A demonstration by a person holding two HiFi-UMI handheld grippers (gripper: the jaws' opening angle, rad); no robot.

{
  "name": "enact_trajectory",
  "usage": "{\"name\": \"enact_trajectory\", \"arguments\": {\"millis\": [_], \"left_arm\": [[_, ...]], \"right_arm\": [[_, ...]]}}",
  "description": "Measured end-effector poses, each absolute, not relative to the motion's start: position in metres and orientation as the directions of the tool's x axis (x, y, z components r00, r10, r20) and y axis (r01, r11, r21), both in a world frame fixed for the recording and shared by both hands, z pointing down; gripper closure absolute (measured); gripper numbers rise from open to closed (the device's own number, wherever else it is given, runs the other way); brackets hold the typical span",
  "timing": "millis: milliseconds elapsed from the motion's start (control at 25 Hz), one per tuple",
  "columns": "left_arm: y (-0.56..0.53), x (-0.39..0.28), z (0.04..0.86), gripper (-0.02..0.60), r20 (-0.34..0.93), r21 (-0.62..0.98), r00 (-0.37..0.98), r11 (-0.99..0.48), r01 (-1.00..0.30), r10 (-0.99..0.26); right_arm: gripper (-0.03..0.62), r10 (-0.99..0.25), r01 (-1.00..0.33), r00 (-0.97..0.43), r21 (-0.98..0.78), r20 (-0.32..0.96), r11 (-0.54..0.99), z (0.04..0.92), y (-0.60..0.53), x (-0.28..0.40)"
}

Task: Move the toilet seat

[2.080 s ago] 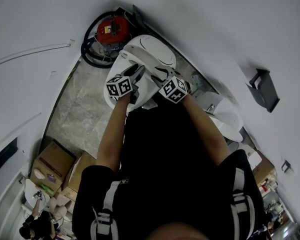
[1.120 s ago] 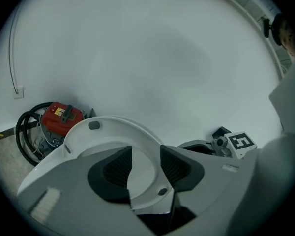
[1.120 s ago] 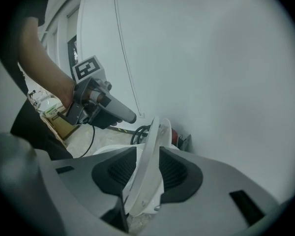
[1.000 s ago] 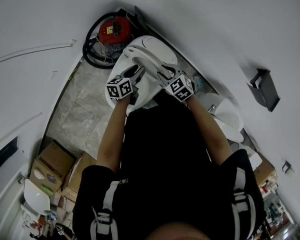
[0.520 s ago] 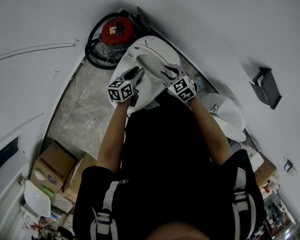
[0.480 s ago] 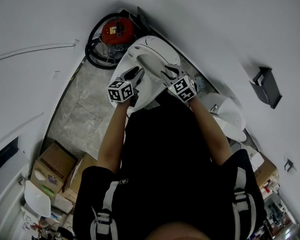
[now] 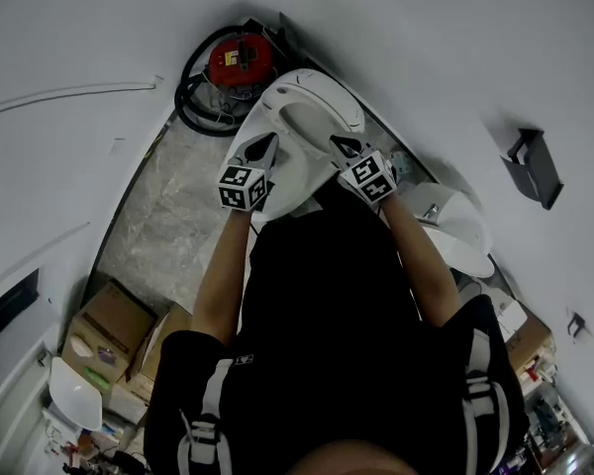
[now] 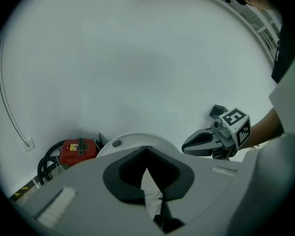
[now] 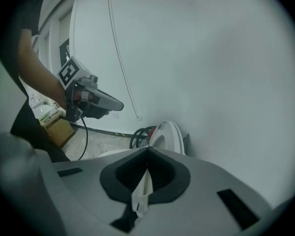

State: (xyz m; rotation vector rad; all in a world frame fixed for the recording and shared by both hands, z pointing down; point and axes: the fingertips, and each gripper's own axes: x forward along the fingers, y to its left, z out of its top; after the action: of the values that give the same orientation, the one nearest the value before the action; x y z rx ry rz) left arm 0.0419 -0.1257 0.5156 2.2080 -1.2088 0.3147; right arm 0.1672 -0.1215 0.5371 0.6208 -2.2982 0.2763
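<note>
From the head view, the person stands over the toilet with both arms stretched forward. The left gripper (image 7: 264, 148) and the right gripper (image 7: 343, 146) are each at one side of the white toilet seat (image 7: 275, 122), which sits in the corner against the wall. A red vacuum cleaner (image 7: 240, 59) with a black hose stands just beside it on the grey floor (image 7: 163, 206), and cardboard boxes (image 7: 109, 320) lie well apart at lower left.

In the left gripper view, the left gripper (image 8: 146, 151) has its jaws together, pinching a thin white edge of the toilet seat (image 8: 150, 188). Behind it rise the rounded white lid (image 8: 132, 142) and the vacuum cleaner (image 8: 78, 151); the right gripper (image 8: 187, 146) shows at right.

In the right gripper view, the right gripper (image 9: 147, 154) has its jaws clamped on the seat's white edge (image 9: 141, 191). The lid (image 9: 167, 134) stands upright near the wall, and the left gripper (image 9: 118, 103) shows at left.
</note>
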Motion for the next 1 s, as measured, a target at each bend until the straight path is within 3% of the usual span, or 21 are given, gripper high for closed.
{"name": "enact_trajectory", "arguments": {"millis": [1000], "left_arm": [[-0.075, -0.003, 0.509, 0.584, 0.462, 0.364, 0.577, -0.450, -0.816, -0.673]], "right_arm": [[0.591, -0.437, -0.608, -0.572, -0.001, 0.694, 0.794, 0.531, -0.085, 0.152]]}}
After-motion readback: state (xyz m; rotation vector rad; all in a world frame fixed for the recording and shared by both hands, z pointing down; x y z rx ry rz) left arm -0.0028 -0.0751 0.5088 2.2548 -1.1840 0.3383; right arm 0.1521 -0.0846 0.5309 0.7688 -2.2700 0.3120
